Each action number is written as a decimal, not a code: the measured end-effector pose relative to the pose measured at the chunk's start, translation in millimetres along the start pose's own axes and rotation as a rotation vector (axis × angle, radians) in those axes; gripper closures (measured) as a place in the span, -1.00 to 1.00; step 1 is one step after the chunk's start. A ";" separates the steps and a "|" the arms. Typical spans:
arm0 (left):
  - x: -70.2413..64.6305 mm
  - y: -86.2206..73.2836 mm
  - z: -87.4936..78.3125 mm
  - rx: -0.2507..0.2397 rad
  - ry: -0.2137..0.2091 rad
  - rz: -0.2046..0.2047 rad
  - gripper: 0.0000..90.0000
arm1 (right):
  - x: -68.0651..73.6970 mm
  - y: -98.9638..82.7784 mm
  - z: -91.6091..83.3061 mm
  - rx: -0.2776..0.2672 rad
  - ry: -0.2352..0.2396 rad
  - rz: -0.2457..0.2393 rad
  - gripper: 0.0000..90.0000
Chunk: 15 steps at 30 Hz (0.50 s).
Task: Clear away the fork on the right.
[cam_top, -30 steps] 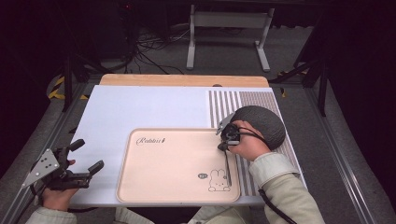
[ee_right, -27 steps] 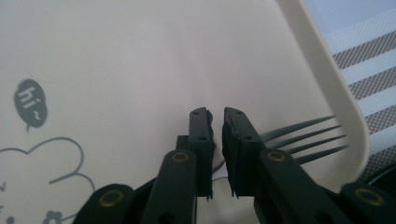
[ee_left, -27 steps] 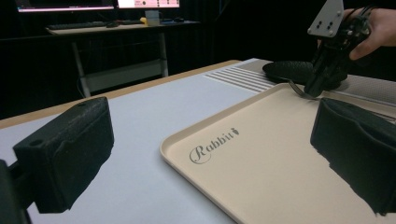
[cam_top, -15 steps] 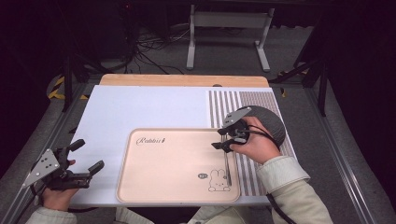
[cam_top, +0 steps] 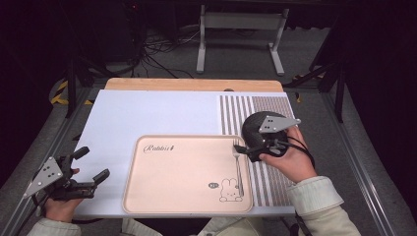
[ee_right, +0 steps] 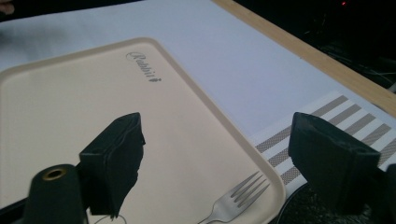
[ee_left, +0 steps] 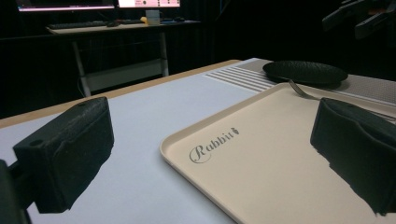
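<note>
Right gripper [cam_top: 242, 150], jaws just opened, hovers above fork [cam_top: 238, 167] on tray [cam_top: 182, 196].

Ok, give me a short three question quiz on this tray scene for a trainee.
1. True or false: the fork lies on the tray.
2. Where is the dark plate? A on the tray, B on the striped mat, C on the floor.
3. Which claw hangs nearest the fork?

Key: 1 true, along the tray's right edge. 2 B. 3 the right claw, jaws just opened, nothing between them; the left claw is open too.
</note>
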<state>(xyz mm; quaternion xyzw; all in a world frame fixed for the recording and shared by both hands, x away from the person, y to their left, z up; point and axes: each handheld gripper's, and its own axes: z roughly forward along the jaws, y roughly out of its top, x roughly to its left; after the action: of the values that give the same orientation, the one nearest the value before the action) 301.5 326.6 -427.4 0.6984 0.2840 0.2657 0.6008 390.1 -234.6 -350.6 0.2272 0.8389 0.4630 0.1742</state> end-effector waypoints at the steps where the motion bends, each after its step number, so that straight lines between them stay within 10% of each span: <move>1: 0.0 0.0 0.0 0.000 0.000 0.000 -0.99 | -0.2 -0.9 -2.6 -0.010 -0.005 0.006 -0.60; 15: -0.6 -0.4 0.6 -0.004 0.009 -0.003 -1.00 | -1.1 -47.1 -49.2 -0.252 -0.099 0.072 -0.59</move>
<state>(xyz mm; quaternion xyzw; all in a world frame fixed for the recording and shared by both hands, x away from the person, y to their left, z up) 301.5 325.8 -427.9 0.6955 0.2871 0.2684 0.6015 355.9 -291.5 -365.6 0.2563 0.7556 0.5589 0.2258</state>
